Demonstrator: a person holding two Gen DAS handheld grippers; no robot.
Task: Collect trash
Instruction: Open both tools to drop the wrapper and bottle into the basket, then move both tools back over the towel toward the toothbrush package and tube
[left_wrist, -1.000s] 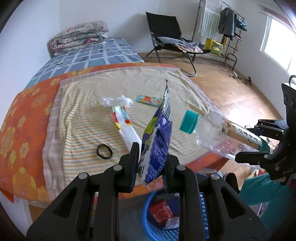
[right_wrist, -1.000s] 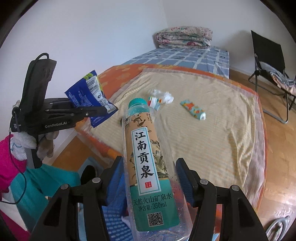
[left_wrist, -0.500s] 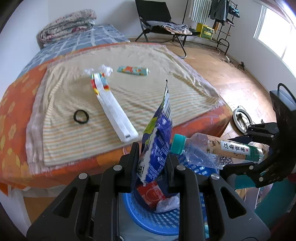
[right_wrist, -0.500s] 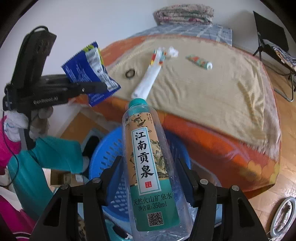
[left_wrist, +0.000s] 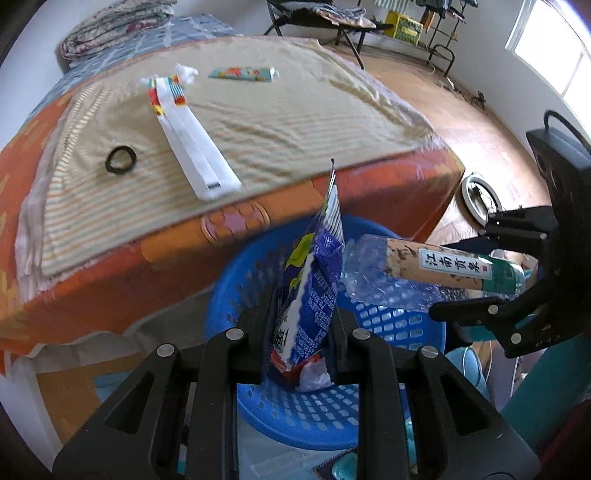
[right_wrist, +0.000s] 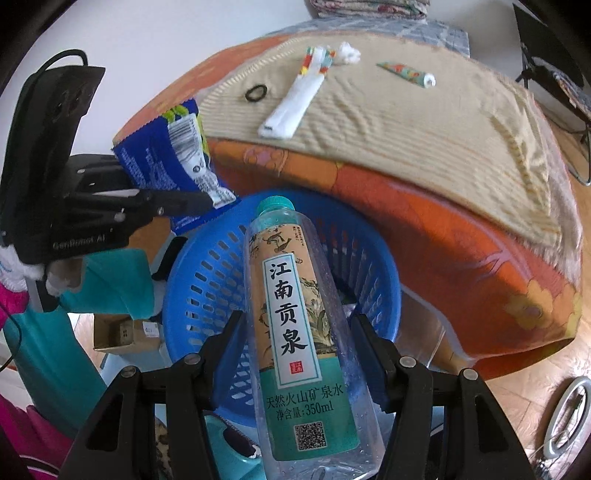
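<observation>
I see the left gripper (left_wrist: 299, 332) at the bottom centre of the left wrist view, its jaws narrow and clamped on a blue wrapper (left_wrist: 314, 291) that stands upright between the pads, its top edge reaching to mid-frame. Directly behind the wrapper sits the blue basket (left_wrist: 391, 325) on the floor, with red and white trash visible inside it below the fingers. In the right wrist view I see the right gripper (right_wrist: 299, 332) at the bottom centre, its jaws set at medium width and closed on a clear bottle (right_wrist: 295, 332); the bottle carries a tan and green label and a teal cap (right_wrist: 275, 205), and the cap points toward the upper middle of the frame, over the basket (right_wrist: 207, 288). In the left wrist view the same bottle (left_wrist: 424, 273) lies nearly level at the right of the frame, above the basket rim and just beside the wrapper. The bed (left_wrist: 258, 122) fills the upper half of both views. On its striped cover I see a long white pack (left_wrist: 192, 147), a black ring (left_wrist: 120, 164) to its left, a crumpled tissue (left_wrist: 186, 72) at its far end, and a small tube (left_wrist: 242, 74) further right. A teal sleeve (right_wrist: 107, 280) shows at the left of the right wrist view, under the left gripper (right_wrist: 184, 201).
</observation>
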